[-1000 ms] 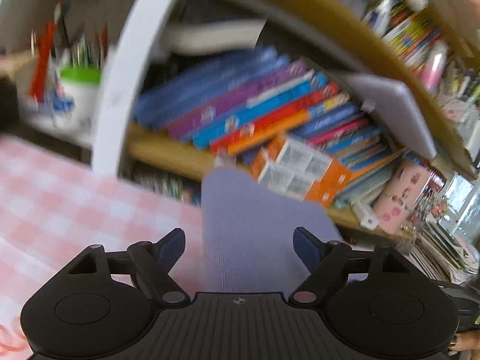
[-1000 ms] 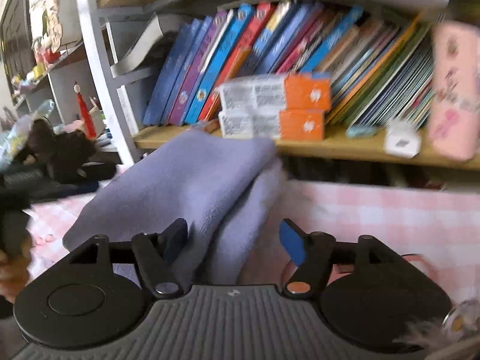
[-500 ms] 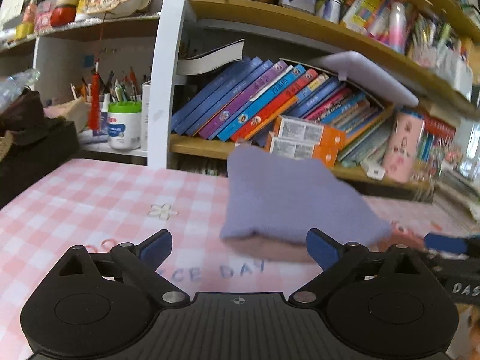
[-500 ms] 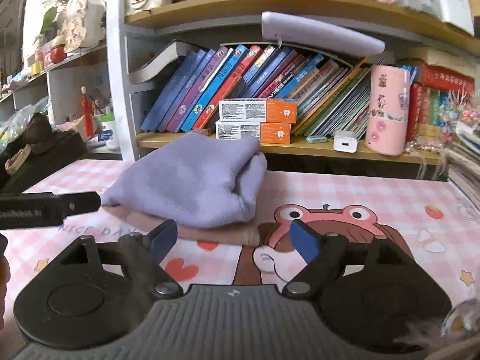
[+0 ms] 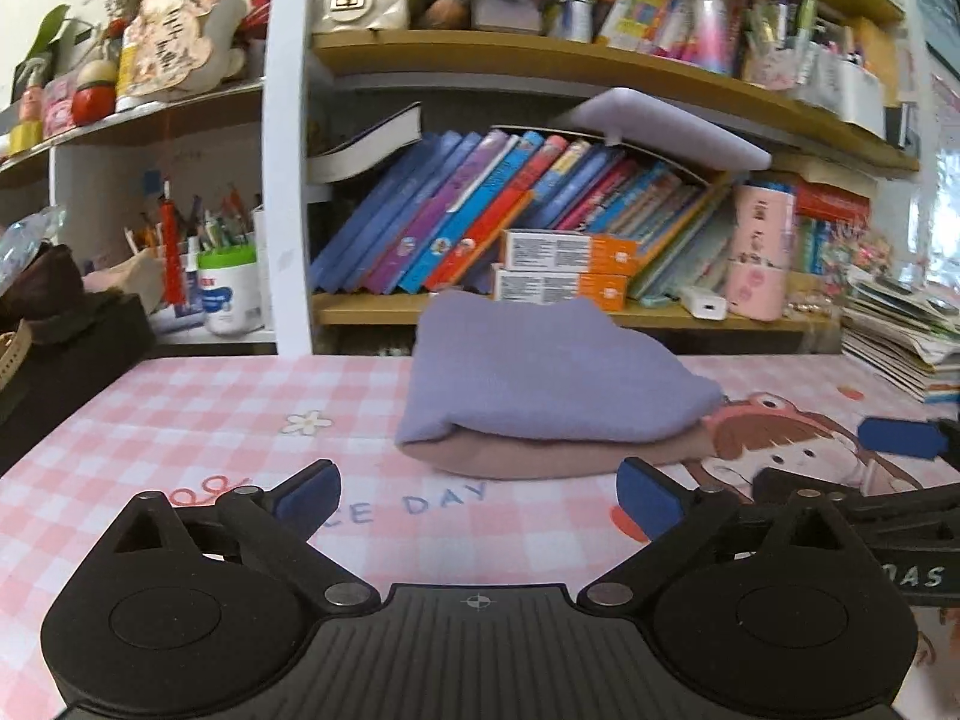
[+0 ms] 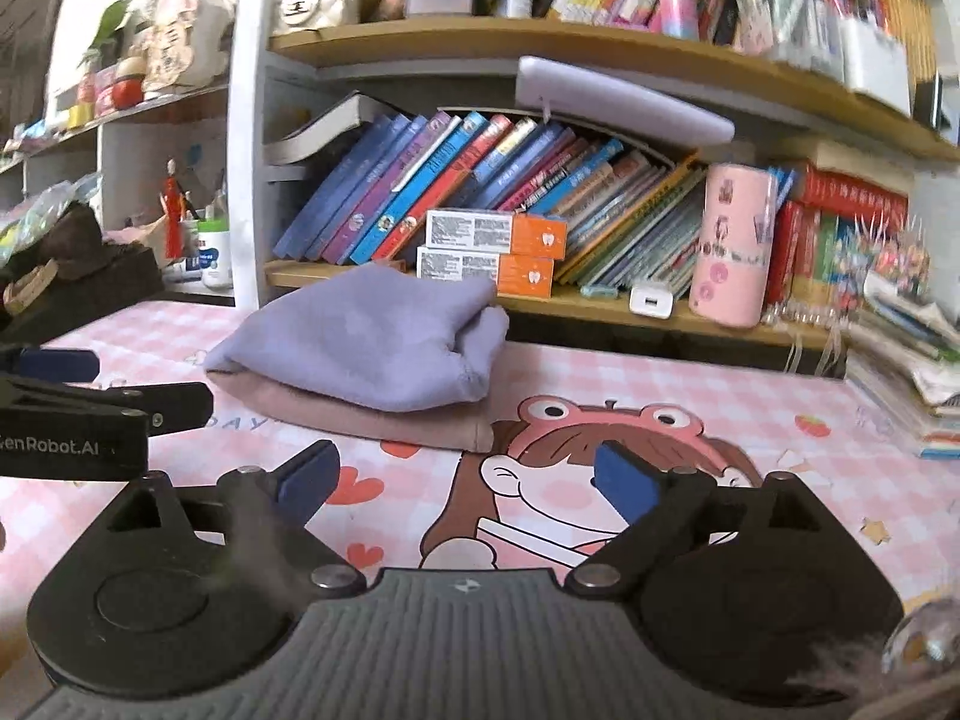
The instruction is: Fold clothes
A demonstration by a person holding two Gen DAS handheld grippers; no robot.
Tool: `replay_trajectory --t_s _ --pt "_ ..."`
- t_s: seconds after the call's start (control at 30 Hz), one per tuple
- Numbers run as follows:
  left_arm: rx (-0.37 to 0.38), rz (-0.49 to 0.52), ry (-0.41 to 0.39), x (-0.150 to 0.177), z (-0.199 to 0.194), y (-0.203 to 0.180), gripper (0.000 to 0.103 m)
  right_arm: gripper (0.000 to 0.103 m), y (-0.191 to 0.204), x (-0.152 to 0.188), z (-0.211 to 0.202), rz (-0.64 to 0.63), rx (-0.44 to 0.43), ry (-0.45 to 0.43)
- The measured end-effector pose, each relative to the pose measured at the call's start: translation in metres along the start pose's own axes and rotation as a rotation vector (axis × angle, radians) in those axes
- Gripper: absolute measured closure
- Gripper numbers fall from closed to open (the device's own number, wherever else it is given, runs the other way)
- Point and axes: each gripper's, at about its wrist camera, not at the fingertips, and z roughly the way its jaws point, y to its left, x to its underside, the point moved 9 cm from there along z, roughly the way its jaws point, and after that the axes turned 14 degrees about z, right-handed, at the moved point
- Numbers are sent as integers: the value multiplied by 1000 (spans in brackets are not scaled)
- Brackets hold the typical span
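The folded lavender garment [image 5: 540,384] lies on top of a folded dusty-pink garment [image 5: 540,459] on the pink checked tablecloth [image 5: 198,414], near the bookshelf [image 5: 540,306] at the back of the table. The left gripper [image 5: 477,489] is spread wide and holds nothing; the right gripper [image 6: 465,474] is likewise spread and empty, and both stand just short of the stack without touching it. The step in hand appears to be release and withdrawal after stacking. To do it well, each gripper should back away level and straight, jaws kept apart, so no fingertip catches the loose right-hand edge of the lavender garment, where the layers bulge and could unroll. If a correction is judged necessary, a light press on that bulging edge would serve better than a fresh pinch. Against the view a second ago, the lavender cloth no longer sits between the fingers of either gripper; it now rests on the stack, and both grippers have drawn back from it.
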Motion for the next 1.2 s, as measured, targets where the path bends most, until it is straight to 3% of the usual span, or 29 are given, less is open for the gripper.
replay_trajectory --t_s 0.37,1.2 --pt "-4 7 20 7 -1 -3 3 0 -1 0 1 -4 27 -5" --pt "-19 14 18 7 -2 -3 0 0 1 0 1 -22 40 -10"
